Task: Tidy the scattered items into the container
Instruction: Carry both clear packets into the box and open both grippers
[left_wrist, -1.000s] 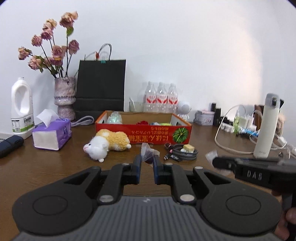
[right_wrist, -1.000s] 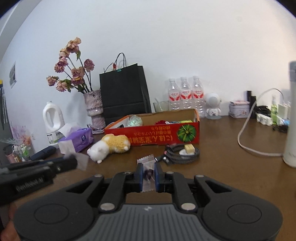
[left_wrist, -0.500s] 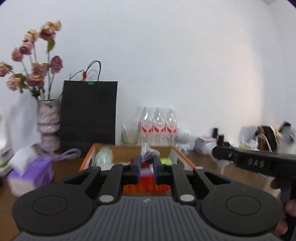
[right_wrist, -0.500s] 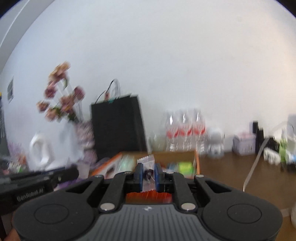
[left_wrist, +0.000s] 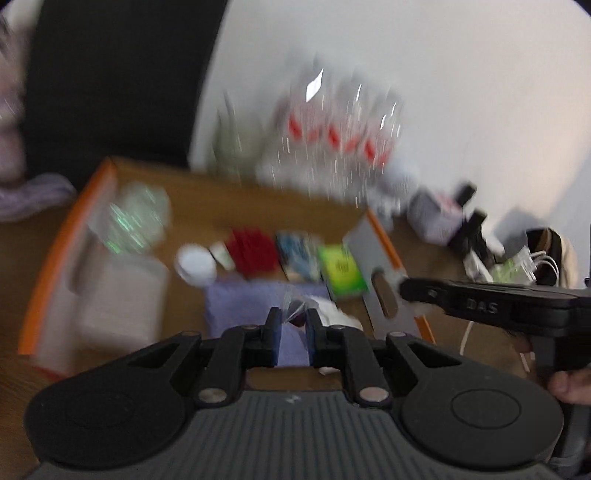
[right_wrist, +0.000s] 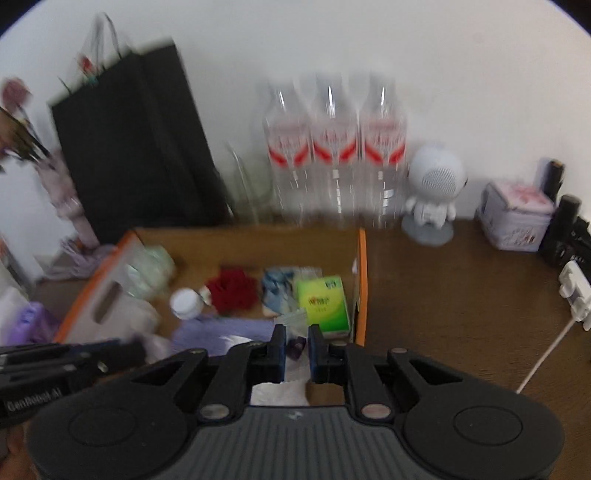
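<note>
Left wrist view: a small clear crinkly wrapper (left_wrist: 293, 308) is pinched by the left gripper (left_wrist: 292, 325) above the orange cardboard box (left_wrist: 55, 251). Another small clear wrapper (right_wrist: 295, 319) is pinched by the right gripper (right_wrist: 296, 341).

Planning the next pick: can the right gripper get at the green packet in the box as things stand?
Probably not yet: the green packet lies uncovered just beyond the right gripper, but it is shut on a small wrapper.

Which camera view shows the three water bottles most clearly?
The right wrist view. There the three water bottles stand near the middle, behind the box, only slightly blurred, with their red labels readable as separate bands. In the left wrist view they are smeared into streaks by motion blur.
</note>
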